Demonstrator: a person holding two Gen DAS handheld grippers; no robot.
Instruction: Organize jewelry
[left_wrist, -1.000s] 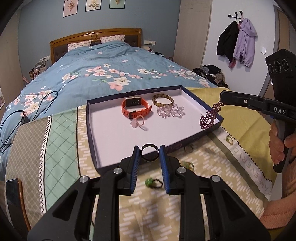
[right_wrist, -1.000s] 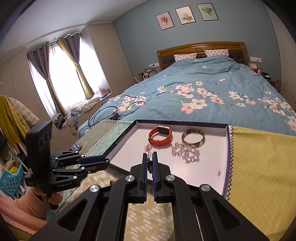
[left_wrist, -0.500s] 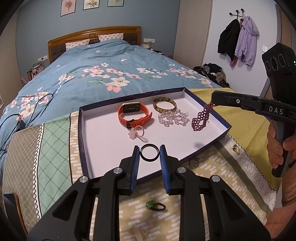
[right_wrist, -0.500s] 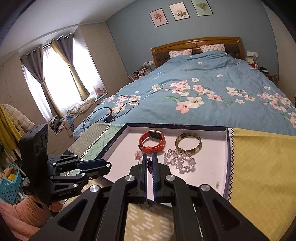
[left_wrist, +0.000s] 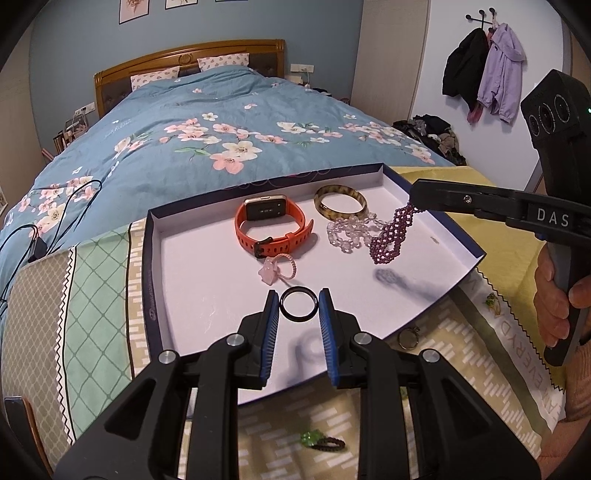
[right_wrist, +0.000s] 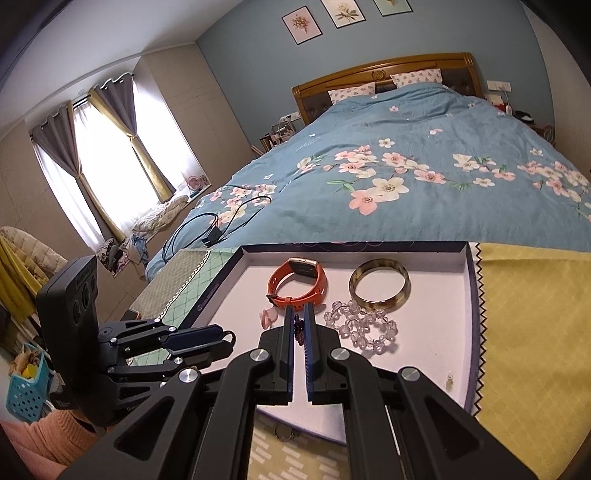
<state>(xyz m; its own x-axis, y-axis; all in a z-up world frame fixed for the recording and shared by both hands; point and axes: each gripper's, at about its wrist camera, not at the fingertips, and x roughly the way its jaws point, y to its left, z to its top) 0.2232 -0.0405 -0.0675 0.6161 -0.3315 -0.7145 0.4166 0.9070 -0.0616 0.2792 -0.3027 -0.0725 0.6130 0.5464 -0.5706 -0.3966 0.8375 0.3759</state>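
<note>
A shallow blue-rimmed tray (left_wrist: 155, 280) with a white floor lies on the bed cover. In it are an orange smartwatch (left_wrist: 273, 227), a tortoiseshell bangle (left_wrist: 340, 202), a clear bead bracelet (left_wrist: 345, 232) and a pink flower ring (left_wrist: 275, 271). My left gripper (left_wrist: 298, 304) is shut on a black ring (left_wrist: 298, 304) above the tray's near part. My right gripper (right_wrist: 299, 321) is shut on a purple beaded bracelet (left_wrist: 391, 236) that hangs over the tray's right side, next to the clear beads.
Loose on the patterned cloth near the tray lie a green flower ring (left_wrist: 321, 441), a metal ring (left_wrist: 408, 336) and a small green-stone ring (left_wrist: 493, 300). A blue floral duvet (left_wrist: 221, 140) lies beyond the tray. A black cable (right_wrist: 214, 225) lies at the left.
Both grippers have moved forward over the tray. The purple bracelet has gone from the tray's right rim to above its floor. The black ring is now over the tray's white floor.
</note>
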